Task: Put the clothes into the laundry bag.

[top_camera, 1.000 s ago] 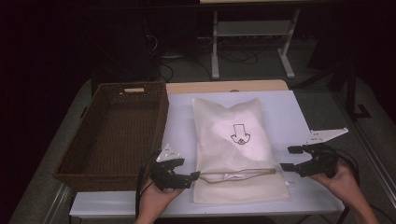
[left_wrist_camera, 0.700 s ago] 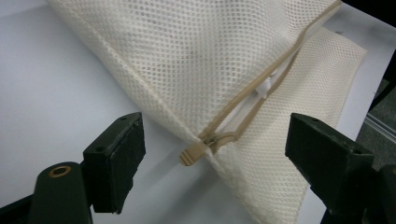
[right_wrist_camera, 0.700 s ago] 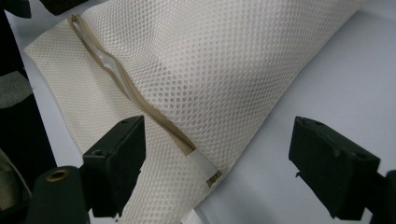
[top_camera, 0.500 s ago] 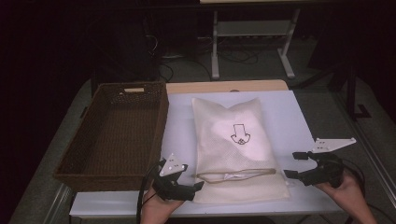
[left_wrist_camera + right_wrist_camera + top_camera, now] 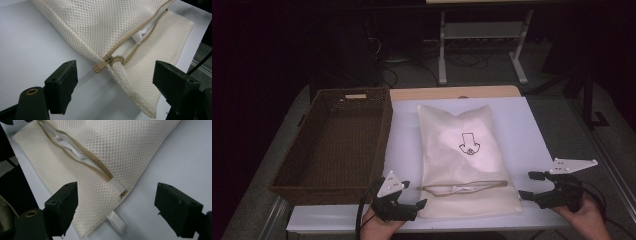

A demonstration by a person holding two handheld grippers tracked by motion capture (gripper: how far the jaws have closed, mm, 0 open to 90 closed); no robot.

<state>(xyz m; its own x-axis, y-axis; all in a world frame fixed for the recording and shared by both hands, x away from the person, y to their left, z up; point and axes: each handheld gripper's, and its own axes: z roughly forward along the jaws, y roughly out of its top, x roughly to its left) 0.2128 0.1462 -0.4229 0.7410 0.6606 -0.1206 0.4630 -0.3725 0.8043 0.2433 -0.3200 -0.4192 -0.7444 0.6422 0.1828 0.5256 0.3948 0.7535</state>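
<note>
A cream mesh laundry bag (image 5: 462, 160) with a black arrow mark lies on the white table (image 5: 532, 125), something white inside it. Its tan zipper (image 5: 464, 186) gapes open near the front end. The zipper pull (image 5: 99, 67) sits at the bag's left side, just ahead of my left gripper (image 5: 414, 195), which is open and off the bag's front left corner. My right gripper (image 5: 528, 185) is open too, a short way off the bag's right edge, facing the zipper's closed end (image 5: 117, 187). A white loop tab (image 5: 115, 221) sticks out beneath that corner.
A dark wicker basket (image 5: 287, 175), with nothing in it, stands at the left of the table, its right wall close to the bag. Beyond the table's far edge are a metal stand (image 5: 482, 30) and cables on the floor. Bare white table lies right of the bag.
Both grippers have drawn back from the bag toward the table's front edge, the left down and slightly left, the right outward to the right. The bag stays put, zipper open.
</note>
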